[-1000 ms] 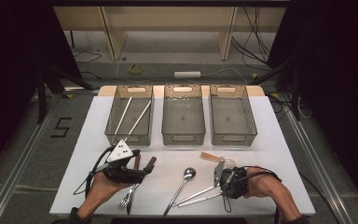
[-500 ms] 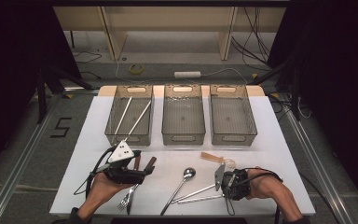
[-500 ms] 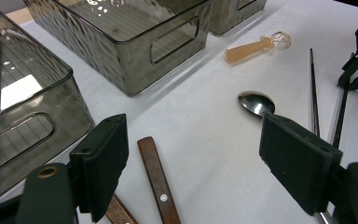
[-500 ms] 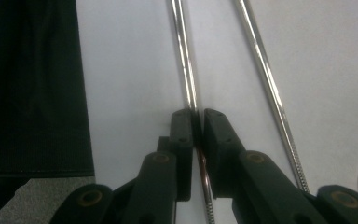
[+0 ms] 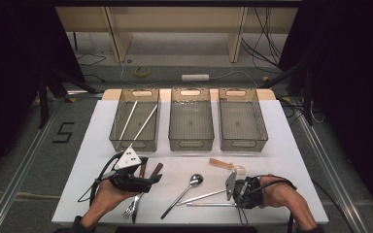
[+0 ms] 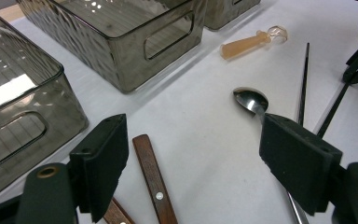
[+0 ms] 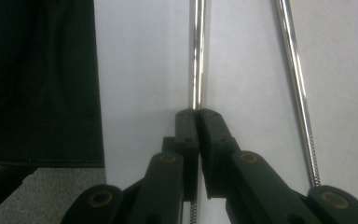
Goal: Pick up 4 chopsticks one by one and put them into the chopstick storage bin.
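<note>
— White bench (image 5: 281, 145) on a grey floor, dark curtains at both sides. What lies beside the spoon (image 5: 187, 187)?

— Just right of the spoon, two metal chopsticks (image 5: 201, 198). The right tool (image 5: 229, 187) is clenched on one chopstick (image 7: 198, 51), and only its own view proves that: the jaws meet around the rod, the second rod (image 7: 294, 88) lying free beside it. From above, that grip is too small to judge.

— And the left tool (image 5: 148, 180)?

— Released, left of the spoon. Its own view shows the jaws wide apart over a wooden handle (image 6: 154, 179), with the spoon's bowl beyond. From above, a fork (image 5: 132, 208) lies under that hand.

— The bins?

— Three, beyond the spoon. The left bin (image 5: 135, 141) holds two pale chopsticks (image 5: 143, 122); the middle bin (image 5: 191, 141) and right bin (image 5: 242, 141) show bare bottoms. A small amber piece (image 5: 226, 165) lies near the right bin.
</note>
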A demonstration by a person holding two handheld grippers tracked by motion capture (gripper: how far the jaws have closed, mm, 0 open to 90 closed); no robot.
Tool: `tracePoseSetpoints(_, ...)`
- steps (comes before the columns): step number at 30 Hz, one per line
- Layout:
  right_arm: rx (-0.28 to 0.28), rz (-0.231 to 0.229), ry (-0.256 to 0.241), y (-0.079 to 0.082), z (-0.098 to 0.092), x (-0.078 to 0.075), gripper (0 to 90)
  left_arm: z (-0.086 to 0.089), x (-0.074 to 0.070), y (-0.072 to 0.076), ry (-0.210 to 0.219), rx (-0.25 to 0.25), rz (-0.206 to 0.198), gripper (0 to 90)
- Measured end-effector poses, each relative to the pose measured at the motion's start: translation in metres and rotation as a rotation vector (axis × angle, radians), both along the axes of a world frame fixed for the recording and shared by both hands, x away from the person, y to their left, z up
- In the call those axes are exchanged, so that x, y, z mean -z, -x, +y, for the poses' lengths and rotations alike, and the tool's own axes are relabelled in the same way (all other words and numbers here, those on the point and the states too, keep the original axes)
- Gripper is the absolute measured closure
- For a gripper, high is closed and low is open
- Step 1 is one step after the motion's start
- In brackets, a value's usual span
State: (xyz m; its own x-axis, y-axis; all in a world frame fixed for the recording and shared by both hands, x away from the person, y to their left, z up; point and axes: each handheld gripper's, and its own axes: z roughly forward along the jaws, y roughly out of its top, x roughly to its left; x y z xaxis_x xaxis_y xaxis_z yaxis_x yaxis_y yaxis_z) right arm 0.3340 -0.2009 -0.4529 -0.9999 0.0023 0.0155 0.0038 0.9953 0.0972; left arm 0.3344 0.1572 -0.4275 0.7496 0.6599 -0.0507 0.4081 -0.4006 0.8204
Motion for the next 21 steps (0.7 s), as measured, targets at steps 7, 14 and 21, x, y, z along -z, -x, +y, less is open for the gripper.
tracePoseSetpoints(7, -0.011, -0.002, -0.018, 0.001, -0.003, 0.000, 87.0, -0.002, 0.001, 0.000, -0.002, 0.005, 0.005, 23.3)
tracePoseSetpoints(14, 0.000, -0.001, -0.051, 0.000, -0.007, -0.009, 87.1, -0.006, 0.000, 0.001, 0.003, 0.022, 0.012, 23.3)
tracePoseSetpoints(21, 0.006, -0.011, -0.093, 0.000, -0.008, -0.018, 87.1, -0.015, 0.001, 0.002, 0.003, 0.054, 0.035, 23.4)
